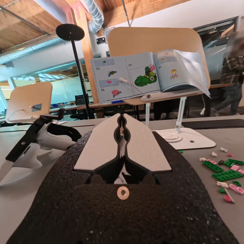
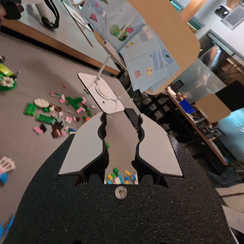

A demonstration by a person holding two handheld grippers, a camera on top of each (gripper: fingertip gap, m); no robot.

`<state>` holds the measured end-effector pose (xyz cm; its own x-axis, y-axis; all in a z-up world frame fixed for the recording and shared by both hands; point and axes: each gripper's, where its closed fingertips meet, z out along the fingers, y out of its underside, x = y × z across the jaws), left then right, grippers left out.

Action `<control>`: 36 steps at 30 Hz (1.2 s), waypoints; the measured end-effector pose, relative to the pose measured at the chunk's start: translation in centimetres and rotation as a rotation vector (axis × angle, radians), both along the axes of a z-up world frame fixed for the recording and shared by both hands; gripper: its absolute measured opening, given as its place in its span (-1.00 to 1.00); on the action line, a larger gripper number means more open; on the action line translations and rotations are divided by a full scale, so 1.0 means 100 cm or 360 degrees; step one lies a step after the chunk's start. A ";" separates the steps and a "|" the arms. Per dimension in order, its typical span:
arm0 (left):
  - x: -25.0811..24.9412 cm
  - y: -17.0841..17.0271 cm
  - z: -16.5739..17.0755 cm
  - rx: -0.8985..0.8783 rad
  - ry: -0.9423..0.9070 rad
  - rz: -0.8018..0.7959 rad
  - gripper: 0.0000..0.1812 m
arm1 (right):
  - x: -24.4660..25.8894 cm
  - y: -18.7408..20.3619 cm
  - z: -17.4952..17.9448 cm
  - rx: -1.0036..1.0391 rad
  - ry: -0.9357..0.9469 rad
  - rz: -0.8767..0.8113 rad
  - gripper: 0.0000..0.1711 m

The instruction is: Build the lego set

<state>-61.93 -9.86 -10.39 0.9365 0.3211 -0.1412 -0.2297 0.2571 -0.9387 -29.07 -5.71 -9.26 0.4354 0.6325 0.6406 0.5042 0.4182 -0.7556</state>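
My left gripper (image 1: 121, 116) is shut and empty, low over the grey table, pointing at the instruction booklet (image 1: 126, 77) open on a wooden book stand (image 1: 155, 43). Loose green, pink and white lego pieces (image 1: 227, 174) lie on the table to its right. My right gripper (image 2: 122, 114) is open and empty, above the table, tilted. The loose pieces (image 2: 56, 113) lie to its left. Small yellow, blue and green pieces (image 2: 121, 176) show between its fingers near the base. A partly built green model (image 2: 6, 80) sits at the far left edge. The booklet (image 2: 138, 50) hangs above.
The stand's white base (image 1: 195, 140) rests on the table; it also shows in the right wrist view (image 2: 103, 92). A black and white headset-like device (image 1: 39, 133) lies to the left. A second stand (image 1: 30, 100) is behind it. A person in a plaid shirt (image 1: 232, 74) stands at the far right. There is about 35 centimetres between the tips of the two grippers. Between my left fingertips and the partly built green model (image 2: 6, 80) there is roughly 20 centimetres.
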 end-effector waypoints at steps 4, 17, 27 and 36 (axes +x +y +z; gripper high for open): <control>0.001 0.010 -0.011 -0.0088 0.0008 -0.0050 -1.00 | 0.050 -0.019 -0.017 0.0088 0.0137 -0.0133 -0.52; -0.004 0.034 -0.033 -0.0255 0.0043 0.0007 -1.00 | 0.059 -0.031 -0.050 0.0399 0.0221 -0.0144 -0.72; -0.008 0.043 -0.051 -0.0406 0.0013 0.0012 -1.00 | 0.071 -0.018 -0.062 0.0171 0.0387 -0.0183 -0.81; -0.018 0.028 -0.033 -0.0479 0.0399 0.0211 -1.00 | 0.082 -0.003 -0.066 0.0074 0.0486 -0.0257 -0.87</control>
<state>-63.70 -7.06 -13.67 0.8145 0.3460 -0.4657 -0.4735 -0.0674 -0.8782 -20.88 -5.99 -15.81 0.7034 0.5131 0.4919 0.3205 0.3888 -0.8638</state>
